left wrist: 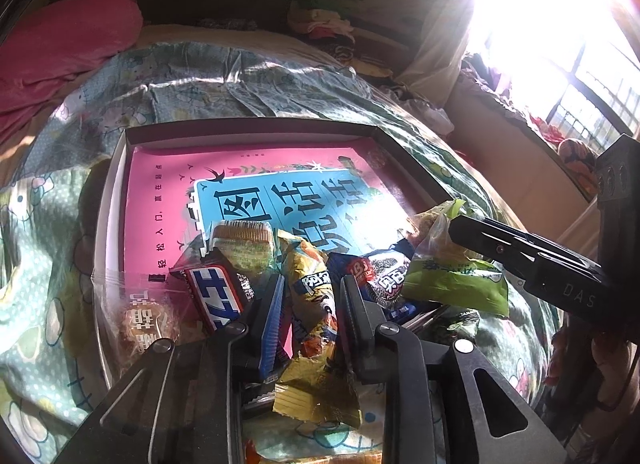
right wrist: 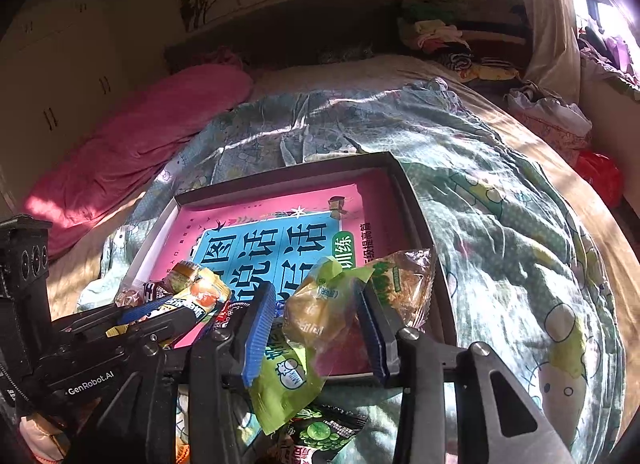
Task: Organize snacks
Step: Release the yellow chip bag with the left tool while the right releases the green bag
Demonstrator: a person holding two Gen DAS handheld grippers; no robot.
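The window [left wrist: 560,24] is blown out to white glare, so nothing beyond its bars can be told. The book [right wrist: 280,240] in the shallow box [right wrist: 288,172] has its near part covered by snack packets, and the dark green packet [right wrist: 324,436] is cut off by the bottom edge

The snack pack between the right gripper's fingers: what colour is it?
Lime green and partly clear snack pack, clearest in the right wrist view.

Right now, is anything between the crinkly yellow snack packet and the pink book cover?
Nothing straight ahead. A clear-wrapped cake and a red-and-blue bar lie left of the yellow packet, dark blue packets right.
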